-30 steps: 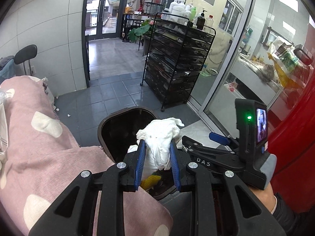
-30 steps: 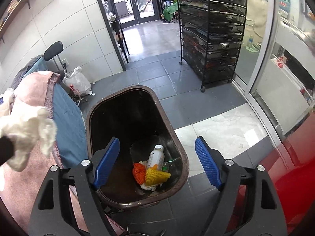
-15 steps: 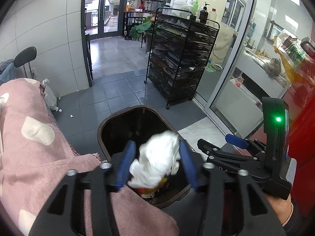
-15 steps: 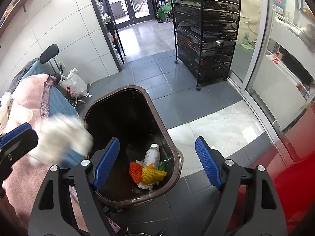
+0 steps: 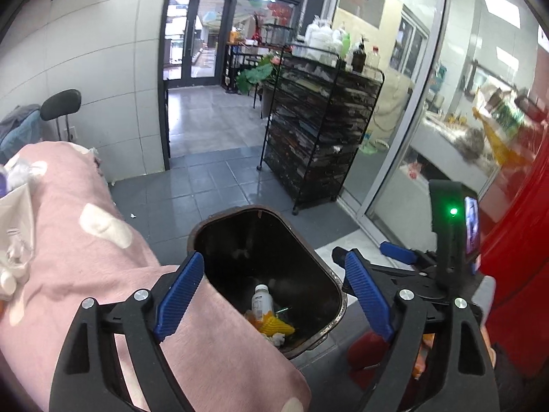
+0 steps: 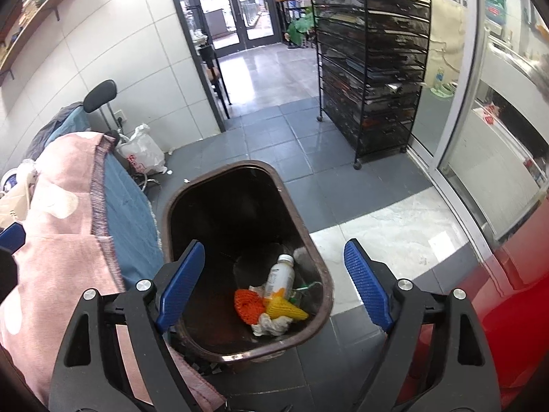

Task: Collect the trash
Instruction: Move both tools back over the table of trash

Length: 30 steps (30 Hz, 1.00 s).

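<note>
A dark brown trash bin (image 5: pixel 206 230) (image 6: pixel 171 206) stands on the floor below both grippers. Inside it lie a crumpled white tissue (image 6: pixel 271 324) (image 5: pixel 277 339), a white bottle (image 6: pixel 281 276) (image 5: pixel 261 300), a yellow foam net (image 6: pixel 284 307) (image 5: pixel 274 324) and an orange foam net (image 6: pixel 248 305). My left gripper (image 5: pixel 274 298) is open and empty above the bin's near rim. My right gripper (image 6: pixel 274 286) is open and empty above the bin; its body also shows in the left wrist view (image 5: pixel 446 240).
A pink spotted blanket (image 5: pixel 85 250) (image 6: pixel 55 240) over a blue cover (image 6: pixel 127 219) lies left of the bin. A black wire rack (image 5: pixel 319 137) (image 6: pixel 370 65) stands on the grey tiles beyond. A red surface (image 5: pixel 514 274) is at right. A white plastic bag (image 6: pixel 142 152) sits by the wall.
My left gripper opened and let go of the white tissue, which dropped into the bin onto the other trash. The right gripper stayed open above the bin.
</note>
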Available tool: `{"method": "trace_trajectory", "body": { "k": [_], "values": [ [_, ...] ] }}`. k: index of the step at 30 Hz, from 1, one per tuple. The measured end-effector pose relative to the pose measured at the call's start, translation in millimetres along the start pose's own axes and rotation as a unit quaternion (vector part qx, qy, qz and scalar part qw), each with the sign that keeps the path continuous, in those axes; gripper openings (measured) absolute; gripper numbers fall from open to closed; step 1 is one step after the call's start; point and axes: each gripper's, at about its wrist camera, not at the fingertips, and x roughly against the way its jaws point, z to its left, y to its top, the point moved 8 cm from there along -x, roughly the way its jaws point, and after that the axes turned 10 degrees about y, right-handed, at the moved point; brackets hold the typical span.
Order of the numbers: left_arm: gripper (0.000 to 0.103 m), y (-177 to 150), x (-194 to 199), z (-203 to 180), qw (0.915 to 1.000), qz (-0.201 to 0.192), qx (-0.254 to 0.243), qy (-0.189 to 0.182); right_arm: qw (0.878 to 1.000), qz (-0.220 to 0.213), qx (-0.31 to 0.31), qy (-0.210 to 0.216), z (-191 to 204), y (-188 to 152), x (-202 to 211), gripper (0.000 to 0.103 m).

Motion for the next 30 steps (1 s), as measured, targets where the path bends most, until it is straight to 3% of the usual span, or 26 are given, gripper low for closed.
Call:
{"method": "trace_trajectory", "body": {
  "k": [11,19,26,30],
  "values": [
    [0.096,9,59,46,0.9941,-0.079,0.026,0.07,0.997,-0.03,0.043,0.058,62,13,18,0.09],
    [0.097,-1,87,91,0.9871,-0.086,0.042,0.129,0.988,-0.031,0.1,0.113,123,14,26,0.091],
    [0.097,-16,115,134,0.9711,-0.103,0.061,0.206,0.977,-0.032,0.153,0.144,178,10,34,0.091],
    [0.097,-28,130,165,0.9644,-0.102,0.09,0.227,0.971,-0.027,0.167,0.171,208,7,36,0.095]
  ]
}}
